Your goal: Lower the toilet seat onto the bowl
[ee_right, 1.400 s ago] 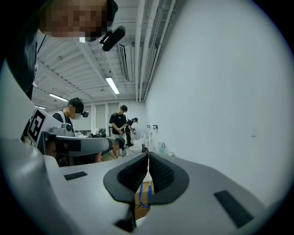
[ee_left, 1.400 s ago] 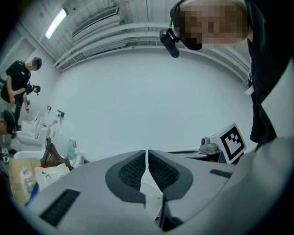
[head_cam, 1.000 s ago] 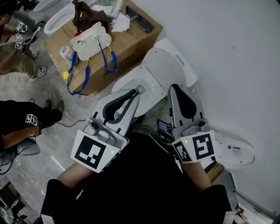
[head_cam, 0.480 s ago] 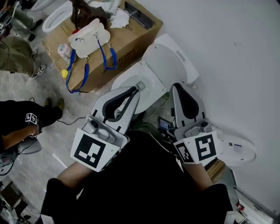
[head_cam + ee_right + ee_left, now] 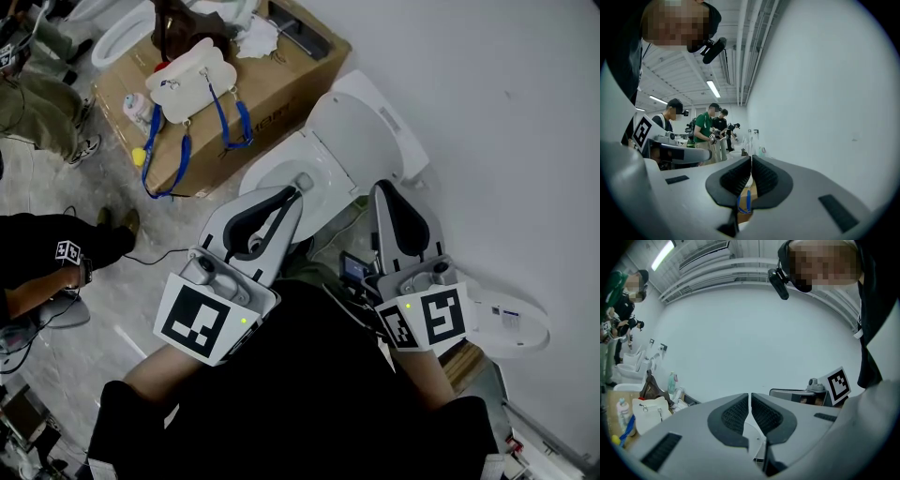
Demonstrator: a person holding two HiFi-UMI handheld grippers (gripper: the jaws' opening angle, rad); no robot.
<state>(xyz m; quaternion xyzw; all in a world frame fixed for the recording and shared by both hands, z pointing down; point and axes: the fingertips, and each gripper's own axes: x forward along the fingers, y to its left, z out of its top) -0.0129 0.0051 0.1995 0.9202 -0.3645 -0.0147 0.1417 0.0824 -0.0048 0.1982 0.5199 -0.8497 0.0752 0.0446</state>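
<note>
Holding both claws above the toilet, seat not yet lowered.

I am keeping the left gripper (image 5: 300, 189) and the right gripper (image 5: 381, 189) pressed fully closed, pads meeting, with nothing caught in either. The toilet seat (image 5: 361, 136) is standing raised, leaning back toward the wall (image 5: 487, 112) behind the bowl (image 5: 272, 176), and neither claw is touching it. My worry: nudging the seat forward with closed tips rather than pinching its edge could let it slip and slam onto the bowl. The right claw is also working close to the wall and could knock it. Only the head view is showing me the toilet. Both gripper views are pointing up at wall and ceiling, and the right one is also catching people standing farther down the room.
</note>
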